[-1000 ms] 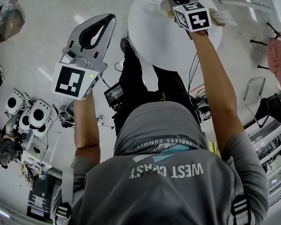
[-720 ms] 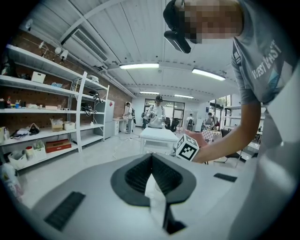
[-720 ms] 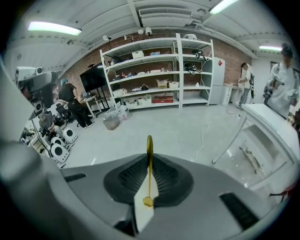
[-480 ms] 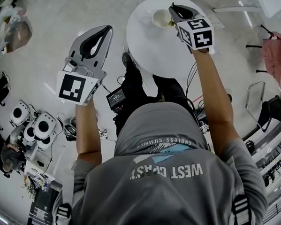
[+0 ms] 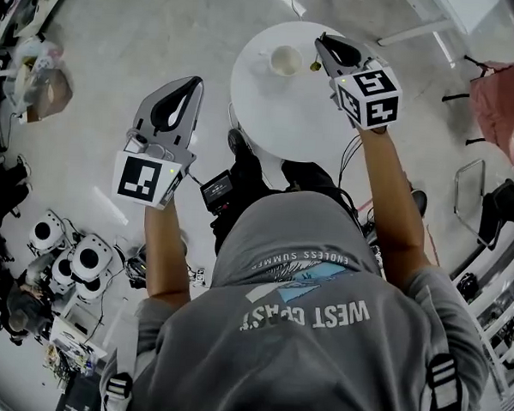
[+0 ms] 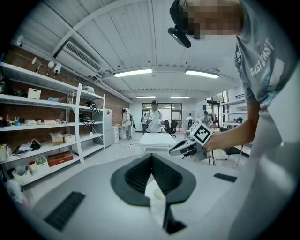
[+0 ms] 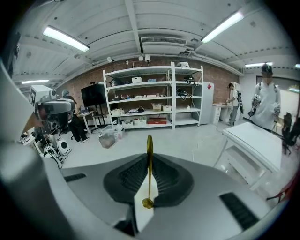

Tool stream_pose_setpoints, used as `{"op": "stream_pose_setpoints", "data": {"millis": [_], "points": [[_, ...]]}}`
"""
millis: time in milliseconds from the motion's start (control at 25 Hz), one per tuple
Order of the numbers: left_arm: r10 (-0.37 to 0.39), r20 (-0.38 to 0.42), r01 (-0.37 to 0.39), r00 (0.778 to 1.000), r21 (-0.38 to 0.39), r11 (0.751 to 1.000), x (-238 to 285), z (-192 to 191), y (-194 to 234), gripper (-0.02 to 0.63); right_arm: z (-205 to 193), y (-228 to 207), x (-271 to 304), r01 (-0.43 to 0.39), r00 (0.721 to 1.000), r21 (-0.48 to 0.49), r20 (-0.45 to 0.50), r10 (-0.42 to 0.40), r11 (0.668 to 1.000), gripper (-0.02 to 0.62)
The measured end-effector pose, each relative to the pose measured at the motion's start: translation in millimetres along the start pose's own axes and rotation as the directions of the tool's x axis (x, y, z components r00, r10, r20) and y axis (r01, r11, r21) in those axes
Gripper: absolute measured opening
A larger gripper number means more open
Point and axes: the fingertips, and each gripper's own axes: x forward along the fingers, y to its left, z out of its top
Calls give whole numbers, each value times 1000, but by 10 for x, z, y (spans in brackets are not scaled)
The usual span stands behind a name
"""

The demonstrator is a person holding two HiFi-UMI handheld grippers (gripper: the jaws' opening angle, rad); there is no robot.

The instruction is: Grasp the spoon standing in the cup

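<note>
A white cup stands on the round white table in the head view. My right gripper hovers just right of the cup, shut on a thin gold spoon that is clear of the cup. In the right gripper view the spoon stands upright between the pads, with my right gripper closed on its stem. My left gripper hangs over the floor left of the table, jaws together and empty. In the left gripper view, my left gripper is closed at the tips, and the cup shows below them.
White machines and cables lie on the floor at lower left, a bag at far left. A black box sits by the table foot. A pink chair stands at right. Shelves line the far wall.
Both grippers have risen. The right gripper has come away from the cup with the spoon in its jaws, and the cup now shows uncovered to its left.
</note>
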Motion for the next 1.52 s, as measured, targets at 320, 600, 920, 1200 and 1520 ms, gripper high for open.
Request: {"op": "stream_pose_setpoints", "data": {"millis": [320,600,920,1200,1520], "points": [[-1,32,-1,999,46,999,-52,212,-80,5,409,15,-550,10,993,-18,115,-8,1000,28],[-6,61,1,998,81,997,-87,369,-129,5,744,75,-966,16,977,-31,212,-9,999,28],[-5,92,-5,996,110,994,-91,520,-137,5,1036,149,-1325,18,954,-53,300,-1,998,28],[-17,112,2,994,135,991,-186,626,-220,5,1208,308,-1704,39,935,-95,355,-3,995,26],[-22,122,4,992,148,989,-165,557,-177,5,1241,331,-1789,63,919,-108,394,-16,992,26]]}}
